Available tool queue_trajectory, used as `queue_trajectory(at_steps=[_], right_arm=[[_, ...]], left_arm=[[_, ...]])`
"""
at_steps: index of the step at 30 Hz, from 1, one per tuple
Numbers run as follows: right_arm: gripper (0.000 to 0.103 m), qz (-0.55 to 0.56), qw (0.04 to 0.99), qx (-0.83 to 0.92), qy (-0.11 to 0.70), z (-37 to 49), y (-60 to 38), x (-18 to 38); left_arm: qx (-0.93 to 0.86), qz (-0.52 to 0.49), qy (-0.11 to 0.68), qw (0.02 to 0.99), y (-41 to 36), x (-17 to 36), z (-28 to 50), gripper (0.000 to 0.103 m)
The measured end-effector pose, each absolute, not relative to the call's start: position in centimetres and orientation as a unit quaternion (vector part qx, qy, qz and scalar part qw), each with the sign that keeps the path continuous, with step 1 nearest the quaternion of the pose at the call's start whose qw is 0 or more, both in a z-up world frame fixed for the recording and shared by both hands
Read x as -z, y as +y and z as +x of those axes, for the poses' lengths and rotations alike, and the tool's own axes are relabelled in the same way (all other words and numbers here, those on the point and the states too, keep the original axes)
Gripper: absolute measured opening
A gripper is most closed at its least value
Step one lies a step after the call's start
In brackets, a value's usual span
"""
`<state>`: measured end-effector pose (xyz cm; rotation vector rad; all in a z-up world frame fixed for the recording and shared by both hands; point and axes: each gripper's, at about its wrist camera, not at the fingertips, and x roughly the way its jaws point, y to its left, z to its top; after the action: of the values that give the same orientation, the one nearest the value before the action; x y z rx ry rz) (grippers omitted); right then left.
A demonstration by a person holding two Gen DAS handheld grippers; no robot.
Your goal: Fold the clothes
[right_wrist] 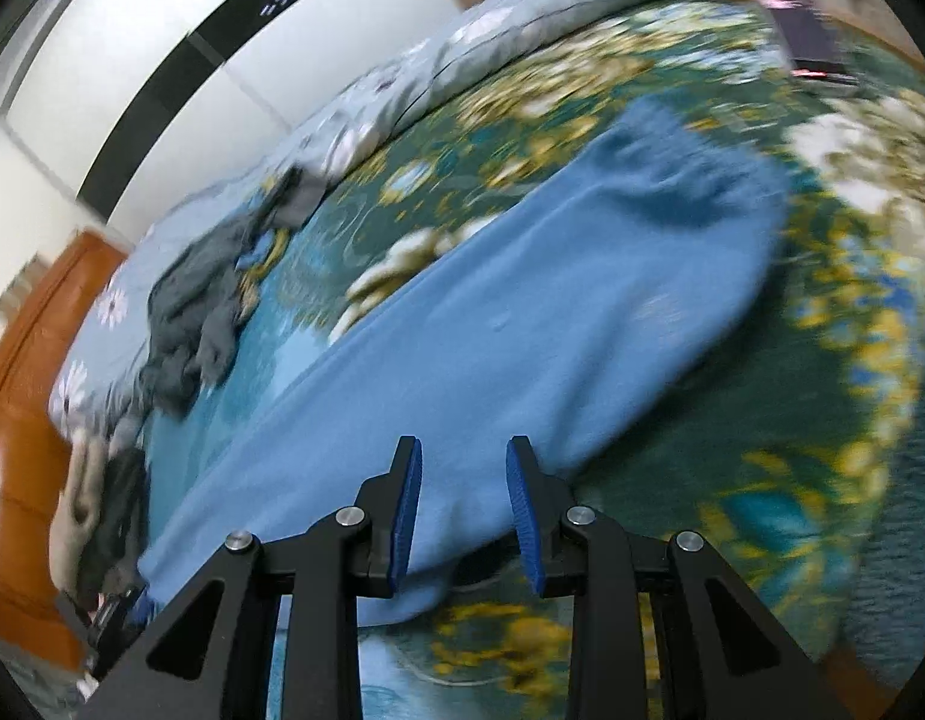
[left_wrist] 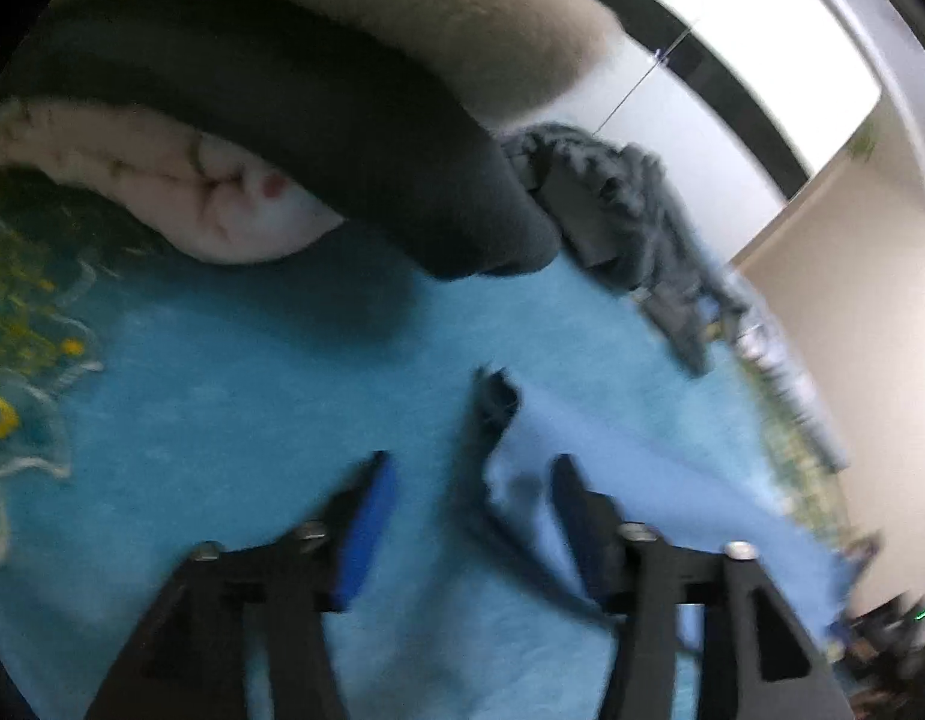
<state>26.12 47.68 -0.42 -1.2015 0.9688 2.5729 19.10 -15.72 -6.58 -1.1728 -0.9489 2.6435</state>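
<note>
lying flat on floral bedspread (right_wrist: 582,84): light blue garment (right_wrist: 522,312) | left jaws apart | right jaws apart, straddling its hem

Motion blur hid much detail

Beside the blue garment (right_wrist: 522,312), the bed's floral cover (right_wrist: 822,276) smeared; the grey clothes (right_wrist: 192,312) stayed indistinct.

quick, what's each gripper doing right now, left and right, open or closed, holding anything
Left gripper: open, nothing gripped; light blue garment lies around its right finger.
Right gripper: partly open over the light blue garment; whether it grips the cloth cannot be told.
</note>
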Motion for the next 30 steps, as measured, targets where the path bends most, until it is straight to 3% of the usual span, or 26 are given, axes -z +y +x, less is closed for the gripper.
queue_trajectory(at_steps=[1, 7, 9, 10, 12, 13, 18, 19, 20, 23, 30], right_arm=[[0.04, -0.392, 0.083, -0.855, 0.33, 26.7, 48.6, 0.3], [0.053, -0.361, 0.143, -0.844, 0.369, 28.7, 53.1, 0.5], [0.055, -0.354, 0.154, -0.839, 0.384, 28.5, 54.5, 0.8], [0.056, -0.35, 0.157, -0.836, 0.392, 28.3, 55.1, 0.9], [0.056, -0.343, 0.162, -0.83, 0.408, 27.8, 56.1, 1.3], [0.056, -0.341, 0.165, -0.827, 0.416, 27.4, 56.8, 1.6], [0.056, -0.341, 0.174, -0.813, 0.439, 25.6, 59.0, 2.5], [0.052, -0.34, 0.172, -0.812, 0.442, 25.3, 59.4, 2.6], [0.031, -0.339, 0.171, -0.812, 0.444, 25.0, 59.7, 2.6], [0.018, -0.329, 0.162, -0.82, 0.44, 24.4, 60.0, 2.0], [0.02, -0.354, 0.171, -0.819, 0.418, 24.0, 59.7, 2.7]], left_arm=[[-0.865, -0.383, -0.319, 0.055, -15.8, 6.7, 18.8, 0.076], [-0.869, -0.38, -0.309, 0.073, -14.7, 6.8, 16.5, 0.073], [-0.86, -0.387, -0.324, 0.076, -14.5, 7.3, 15.7, 0.056], [-0.854, -0.392, -0.334, 0.077, -14.5, 7.5, 15.3, 0.032], [-0.841, -0.404, -0.354, 0.066, -14.6, 8.4, 14.8, 0.015], [-0.841, -0.4, -0.358, 0.066, -14.7, 8.4, 14.9, 0.012], [-0.846, -0.384, -0.364, 0.066, -15.0, 7.4, 15.3, 0.009], [-0.848, -0.379, -0.365, 0.066, -15.1, 7.0, 15.4, 0.009], [-0.851, -0.371, -0.365, 0.069, -15.1, 6.4, 15.3, 0.009], [-0.868, -0.353, -0.343, 0.071, -14.8, 4.3, 15.2, 0.008], [-0.862, -0.377, -0.335, 0.041, -15.0, 4.7, 14.9, 0.004]])
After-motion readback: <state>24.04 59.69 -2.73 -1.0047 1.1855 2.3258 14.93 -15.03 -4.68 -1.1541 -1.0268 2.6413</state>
